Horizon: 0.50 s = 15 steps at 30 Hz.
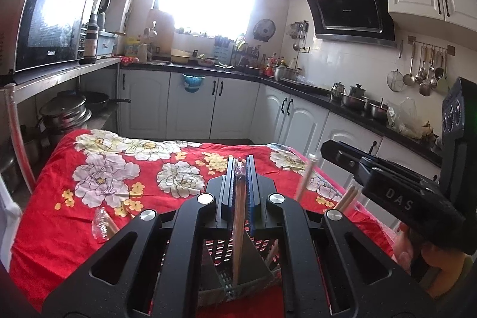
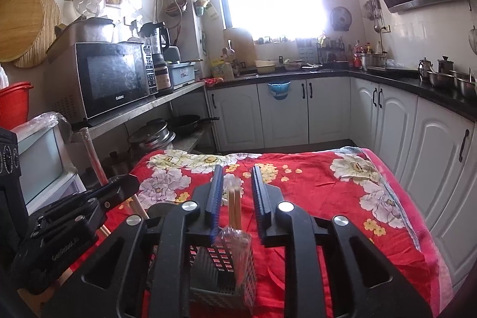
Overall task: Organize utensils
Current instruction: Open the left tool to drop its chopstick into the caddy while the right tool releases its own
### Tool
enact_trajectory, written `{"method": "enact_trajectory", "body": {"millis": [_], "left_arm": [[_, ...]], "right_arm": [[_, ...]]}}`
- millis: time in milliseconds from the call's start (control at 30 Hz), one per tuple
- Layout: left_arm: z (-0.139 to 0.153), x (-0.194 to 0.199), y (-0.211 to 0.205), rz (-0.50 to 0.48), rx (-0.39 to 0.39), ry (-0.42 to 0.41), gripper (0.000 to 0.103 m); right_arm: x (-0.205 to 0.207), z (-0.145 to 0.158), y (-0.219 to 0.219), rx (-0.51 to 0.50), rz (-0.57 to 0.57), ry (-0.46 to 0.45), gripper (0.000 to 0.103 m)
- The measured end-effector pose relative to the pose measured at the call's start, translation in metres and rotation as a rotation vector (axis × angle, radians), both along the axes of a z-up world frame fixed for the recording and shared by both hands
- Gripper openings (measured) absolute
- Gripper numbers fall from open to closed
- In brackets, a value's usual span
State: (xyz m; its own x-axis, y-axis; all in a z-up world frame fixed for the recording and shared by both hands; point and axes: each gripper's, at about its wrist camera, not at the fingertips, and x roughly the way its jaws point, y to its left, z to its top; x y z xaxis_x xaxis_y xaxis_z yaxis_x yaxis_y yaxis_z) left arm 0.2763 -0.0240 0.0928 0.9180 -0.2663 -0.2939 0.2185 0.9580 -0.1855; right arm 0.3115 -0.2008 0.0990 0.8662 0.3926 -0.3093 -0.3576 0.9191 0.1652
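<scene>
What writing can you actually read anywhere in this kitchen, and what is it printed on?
"Galanz": front of the microwave, lower edge.
"DAS": body of the right gripper, seen from the left camera.
Embossed word on the left gripper: too blurred to read.
Brand on the range hood: too small to read.

- Two grippers: the left gripper (image 1: 241, 169) and the right gripper (image 2: 237, 181).
- One black mesh utensil holder (image 2: 222, 267), near.
- One pair of wrapped chopsticks (image 1: 238, 216) between the left jaws.
- One pair of chopsticks (image 2: 234, 206) standing in the holder.
- One red floral cloth (image 2: 313, 187).
- One microwave (image 2: 114, 78), far left.
</scene>
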Motion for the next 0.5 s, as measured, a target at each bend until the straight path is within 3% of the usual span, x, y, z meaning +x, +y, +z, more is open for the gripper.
{"method": "enact_trajectory", "body": {"millis": [100, 267, 500], "left_arm": [[0.000, -0.003, 0.003, 0.007, -0.006, 0.010, 0.018], [0.000, -0.008, 0.006, 0.015, -0.002, 0.028, 0.025], [0.001, -0.017, 0.010, 0.026, -0.009, 0.043, 0.047]], "right_arm": [[-0.005, 0.000, -0.004, 0.005, -0.005, 0.008, 0.026], [-0.014, -0.001, -0.010, 0.016, -0.007, 0.017, 0.031], [-0.026, 0.000, -0.015, 0.017, -0.007, 0.026, 0.034]]}}
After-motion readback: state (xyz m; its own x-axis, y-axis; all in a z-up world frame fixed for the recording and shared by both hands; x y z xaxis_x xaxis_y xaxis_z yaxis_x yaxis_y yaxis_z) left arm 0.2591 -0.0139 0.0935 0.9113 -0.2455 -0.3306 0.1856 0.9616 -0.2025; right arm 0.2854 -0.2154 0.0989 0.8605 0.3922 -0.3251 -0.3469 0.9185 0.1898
